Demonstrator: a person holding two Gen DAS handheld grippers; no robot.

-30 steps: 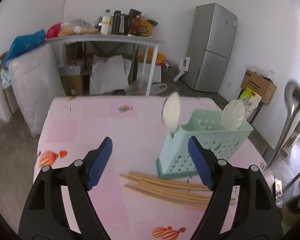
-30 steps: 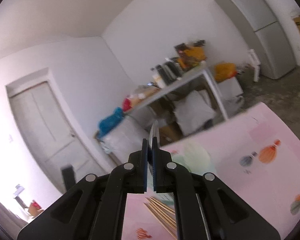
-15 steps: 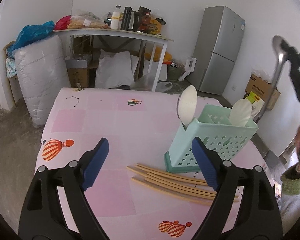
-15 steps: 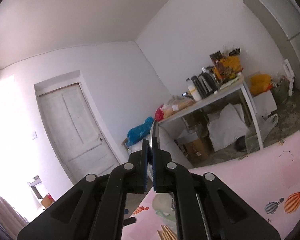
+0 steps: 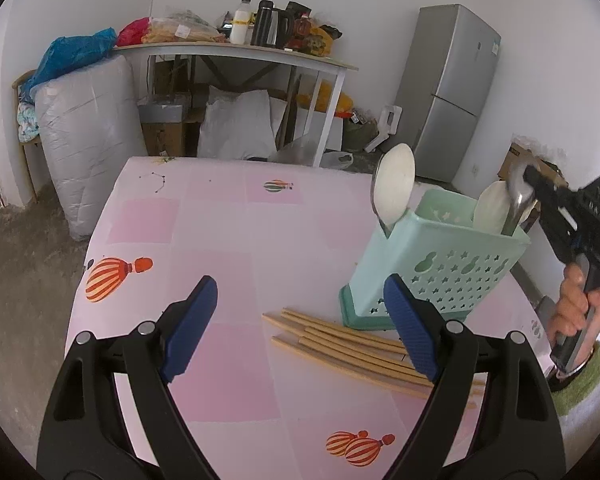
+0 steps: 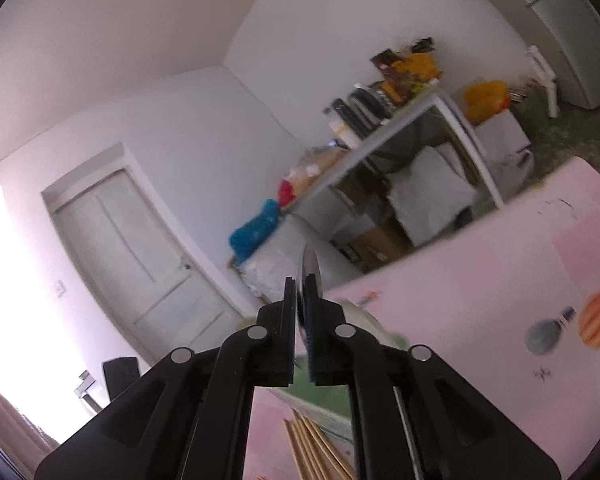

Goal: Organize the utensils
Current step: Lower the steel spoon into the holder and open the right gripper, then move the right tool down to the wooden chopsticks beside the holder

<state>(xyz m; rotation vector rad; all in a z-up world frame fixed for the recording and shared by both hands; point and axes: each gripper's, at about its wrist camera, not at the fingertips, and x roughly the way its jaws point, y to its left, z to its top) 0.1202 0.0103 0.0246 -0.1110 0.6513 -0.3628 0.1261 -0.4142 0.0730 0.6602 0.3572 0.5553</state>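
A mint-green utensil caddy (image 5: 452, 264) stands on the pink table (image 5: 220, 240), with two white spoons (image 5: 396, 188) upright in it. A metal spoon (image 5: 518, 200) reaches down into the caddy's right end; its bowl sits between the pads of my right gripper (image 5: 530, 182). Those jaws are opening, and the right wrist view shows a thin gap beside the spoon (image 6: 310, 264) in the gripper (image 6: 300, 280). Several wooden chopsticks (image 5: 340, 340) lie in front of the caddy. My left gripper (image 5: 300, 284) hangs open above them, holding nothing.
Beyond the table stand a cluttered white side table (image 5: 240, 52), a large wrapped bundle (image 5: 88, 140) and a grey fridge (image 5: 452, 88). A hand (image 5: 572, 308) holds the right gripper at the table's right edge. A white door (image 6: 140, 256) is on the far wall.
The right gripper came down from high up, lowering the metal spoon into the caddy, and its pads have parted slightly. The left gripper has barely moved and stays open.
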